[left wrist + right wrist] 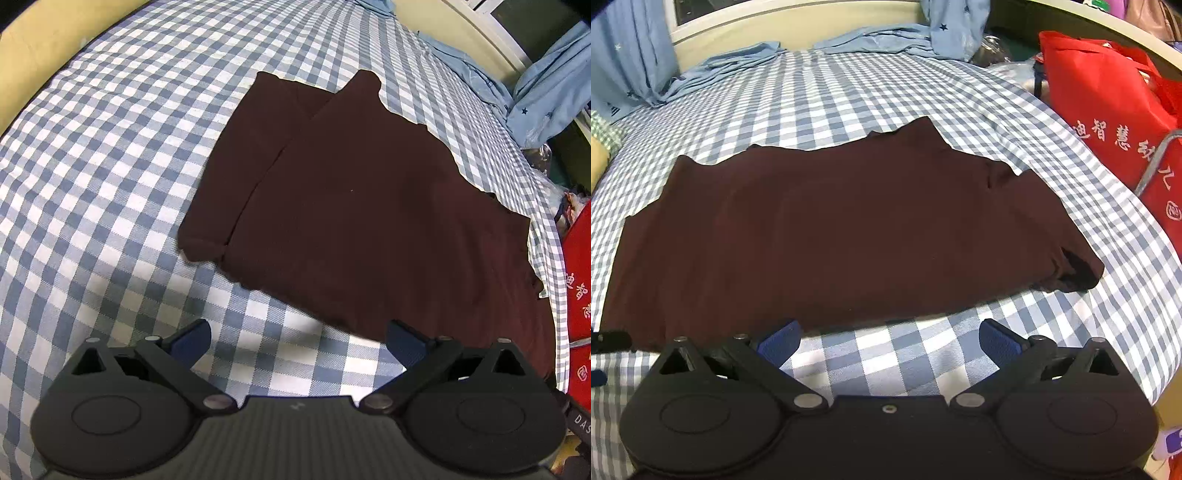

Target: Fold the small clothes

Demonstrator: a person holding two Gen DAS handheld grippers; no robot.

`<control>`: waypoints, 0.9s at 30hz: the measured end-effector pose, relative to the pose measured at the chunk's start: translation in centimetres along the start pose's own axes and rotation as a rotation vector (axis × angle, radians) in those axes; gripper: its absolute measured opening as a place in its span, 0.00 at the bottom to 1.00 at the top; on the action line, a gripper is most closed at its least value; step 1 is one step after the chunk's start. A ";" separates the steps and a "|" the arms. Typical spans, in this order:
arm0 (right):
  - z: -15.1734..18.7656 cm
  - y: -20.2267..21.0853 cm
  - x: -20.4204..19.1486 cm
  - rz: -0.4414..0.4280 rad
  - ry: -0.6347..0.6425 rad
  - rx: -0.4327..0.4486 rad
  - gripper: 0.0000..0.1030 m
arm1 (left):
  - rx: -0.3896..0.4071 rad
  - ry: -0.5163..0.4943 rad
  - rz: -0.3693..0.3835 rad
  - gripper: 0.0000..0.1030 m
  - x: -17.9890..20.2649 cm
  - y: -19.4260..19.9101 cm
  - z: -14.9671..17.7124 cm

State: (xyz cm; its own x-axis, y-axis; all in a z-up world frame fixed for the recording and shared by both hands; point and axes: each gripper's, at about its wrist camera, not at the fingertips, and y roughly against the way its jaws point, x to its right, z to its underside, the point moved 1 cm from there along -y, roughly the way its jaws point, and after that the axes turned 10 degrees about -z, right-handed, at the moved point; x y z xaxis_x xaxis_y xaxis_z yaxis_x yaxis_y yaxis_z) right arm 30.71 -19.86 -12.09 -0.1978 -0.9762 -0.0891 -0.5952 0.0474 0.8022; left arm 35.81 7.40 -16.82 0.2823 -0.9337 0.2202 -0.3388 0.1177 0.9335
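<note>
**Both claws empty, dark shirt spread out and barely folded**

Your left gripper (297, 341) sits at the bottom of the left wrist view with its blue-padded fingers spread wide and nothing between them. Only checked bedsheet (110, 155) shows in the gap. Your right gripper (888, 341) is the same in the right wrist view: fingers apart, holding nothing, over the sheet just short of the cloth's near edge.

Beyond both claws lies the garment (351, 206), a dark maroon long-sleeved top, flat on the blue-and-white checked bed. In the left view it fills the centre and right of the frame, with one sleeve (236, 166) lying straight along its left side. In the right view it spans the middle of the frame, and the other sleeve's cuff (1078, 275) ends at centre right.

As a judgement, the task is at an early stage. The top looks smoothed and laid out, the sleeves are perhaps tucked alongside the body, and the main folds are not yet made.

One container is visible: a red fabric bag (1108, 110) at the upper right of the right view, beside the bed. Its contents cannot be made out. Loose light blue cloth (871, 37) lies along the top.
</note>
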 end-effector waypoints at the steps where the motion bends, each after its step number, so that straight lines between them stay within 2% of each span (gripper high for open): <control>1: 0.0 -0.1 0.0 0.000 0.001 -0.001 0.99 | -0.002 0.007 -0.002 0.99 -0.1 0.0 0.1; 15: -0.5 -2.0 1.2 -0.014 0.010 -0.020 0.99 | -0.012 0.055 -0.069 0.99 0.0 0.1 1.0; 21: -2.0 -2.1 4.9 -0.017 -0.042 0.037 0.98 | -0.007 0.071 -0.103 0.99 1.0 -0.1 1.3; 27: -5.0 -3.1 10.2 -0.010 -0.064 0.073 0.87 | 0.040 0.154 -0.121 0.99 1.6 0.1 0.9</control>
State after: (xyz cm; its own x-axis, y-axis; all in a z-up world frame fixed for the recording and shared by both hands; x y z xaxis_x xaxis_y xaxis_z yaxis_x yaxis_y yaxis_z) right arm 34.38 -31.04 -12.52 -0.2394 -0.9613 -0.1366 -0.6520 0.0549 0.7562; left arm 35.42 5.65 -16.66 0.4560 -0.8771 0.1506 -0.3289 -0.0089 0.9443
